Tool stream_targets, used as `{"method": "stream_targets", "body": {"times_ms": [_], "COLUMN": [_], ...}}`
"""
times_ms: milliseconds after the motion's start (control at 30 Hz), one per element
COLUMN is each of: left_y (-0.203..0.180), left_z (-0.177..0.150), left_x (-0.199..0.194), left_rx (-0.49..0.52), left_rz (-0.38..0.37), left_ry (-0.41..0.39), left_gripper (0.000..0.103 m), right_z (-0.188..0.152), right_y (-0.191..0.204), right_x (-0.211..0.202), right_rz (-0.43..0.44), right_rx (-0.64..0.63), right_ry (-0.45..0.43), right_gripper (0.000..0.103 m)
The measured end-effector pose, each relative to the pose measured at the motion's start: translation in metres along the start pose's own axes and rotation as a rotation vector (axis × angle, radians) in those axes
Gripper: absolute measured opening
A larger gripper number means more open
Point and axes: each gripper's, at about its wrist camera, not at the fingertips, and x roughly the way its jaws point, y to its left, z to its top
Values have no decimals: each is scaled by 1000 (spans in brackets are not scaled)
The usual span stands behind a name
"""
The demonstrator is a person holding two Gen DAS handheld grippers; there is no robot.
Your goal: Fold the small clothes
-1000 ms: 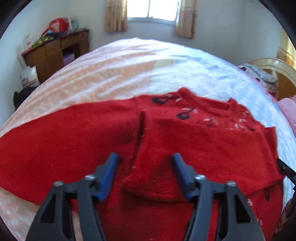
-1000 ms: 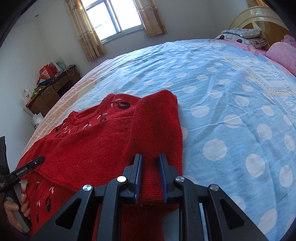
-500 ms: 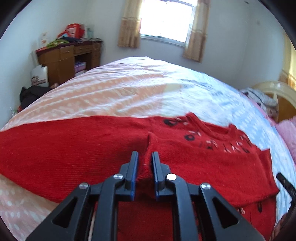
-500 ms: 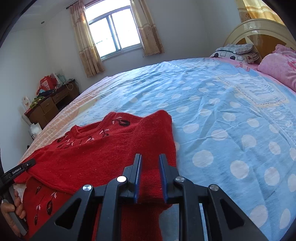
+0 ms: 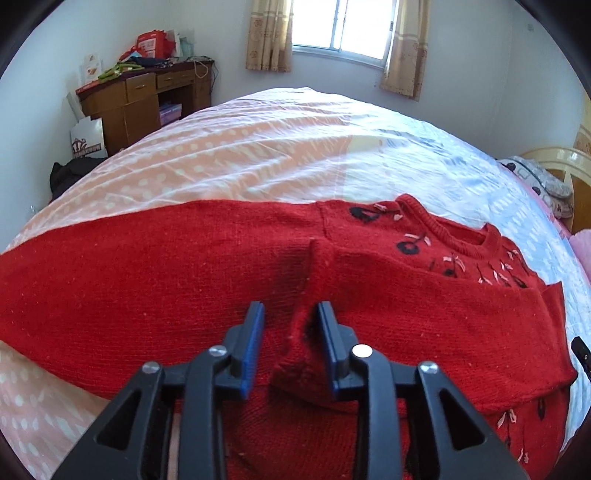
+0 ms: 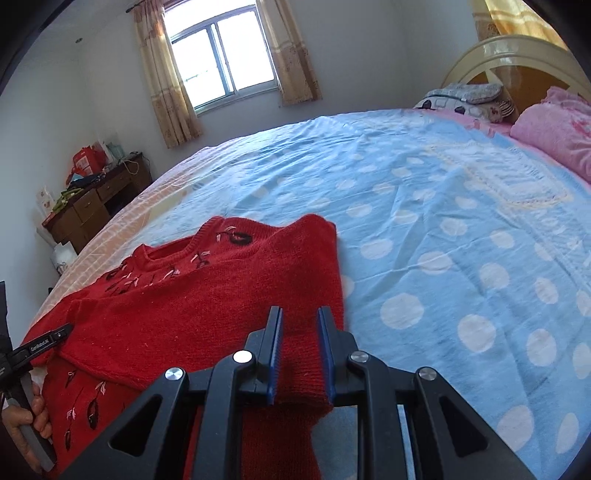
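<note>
Both tilted down | left gripper [image 5: 290,330] jaws reopening | right gripper [image 6: 300,345] jaws pinching sweater [image 6: 207,302]

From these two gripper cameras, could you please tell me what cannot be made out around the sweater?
- Red sweater hem: left wrist view, hidden behind the left gripper and cut by the bottom edge.
- Sleeve cuff underside: right wrist view, covered by the right gripper.
- Sleeve end: left wrist view, cut by the left edge.
- Desk clutter: too small.

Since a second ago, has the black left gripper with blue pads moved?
Yes. The left gripper tipped upward: the window shows lower in its view. Its jaws have just been opening, a ridge of the red knitted sweater between them.
</note>
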Motion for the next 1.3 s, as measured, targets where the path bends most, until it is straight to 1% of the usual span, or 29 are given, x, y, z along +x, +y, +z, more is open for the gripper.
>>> {"method": "stream_targets", "body": {"times_ms": [67, 167, 233, 267, 333, 367, 400, 500, 567, 600, 633, 700, 767, 800, 833, 867, 900, 933, 967, 1000, 1067, 1133, 1233, 1300], "left_y": [1, -3, -4, -4, -3, -3, -2, -2, -2, -1, 0, 5, 11, 15, 20, 26, 36, 49, 61, 80, 118, 164, 223, 262], "left_z": [-1, -1, -2, -2, -2, -2, -2, -2, -2, -2, -2, -3, -4, -5, -6, -8, -11, -14, -16, -18, -18, -14, -8, -7], "left_x": [0, 0, 0, 0, 0, 0, 0, 1, 0, 0, -1, -4, -8, -11, -15, -22, -31, -41, -49, -60, -78, -96, -111, -115], "left_rx": [-6, 11, 18, 19, 14, 13, 8, 2, 0, -5, -12, -36, -62, -72, -79, -84, -91, -106, -123, -151, -210, -284, -388, -471], "left_rz": [-4, 14, 22, 22, 17, 16, 10, 10, 16, 25, 26, 14, -17, -33, -51, -62, -51, -19, 10, 48, 103, 178, 281, 332], "left_ry": [-1, -3, -5, -5, -6, -5, -6, -4, -5, -7, -9, -13, -3, 5, 10, 12, 3, -19, -42, -75, -128, -169, -202, -203], "left_gripper": [34, 35, 35, 35, 35, 36, 36, 40, 44, 48, 50, 52, 56, 62, 69, 73, 81, 89, 92, 98, 99, 99, 99, 99], "right_z": [11, 34, 47, 50, 44, 37, 38, 36, 36, 37, 36, 29, 18, 10, 1, -6, -8, -8, -8, -8, -8, -8, -10, -10], "right_y": [0, 3, 12, 17, 22, 24, 27, 30, 30, 32, 36, 50, 69, 79, 89, 96, 101, 103, 103, 102, 99, 96, 97, 99], "right_x": [0, 2, 20, 35, 61, 75, 73, 70, 66, 61, 53, 36, 32, 32, 33, 36, 36, 35, 36, 38, 38, 38, 37, 37], "right_rz": [2, -14, -54, -66, -66, -81, -89, -110, -131, -156, -165, -86, -24, -4, -3, -30, -46, -42, -21, -8, 9, 25, 30, 25], "right_rx": [10, 40, 16, 4, -9, -29, -42, -54, -52, -53, -50, -37, -62, -84, -118, -162, -192, -202, -201, -197, -185, -176, -170, -175], "right_ry": [5, -11, 52, 98, 165, 202, 174, 164, 161, 151, 134, 108, 131, 143, 150, 147, 139, 135, 143, 152, 147, 146, 143, 142], "right_gripper": [19, 19, 19, 19, 20, 20, 20, 21, 21, 21, 21, 21, 21, 22, 31, 35, 37, 46, 53, 53, 54, 54, 54, 54]}}
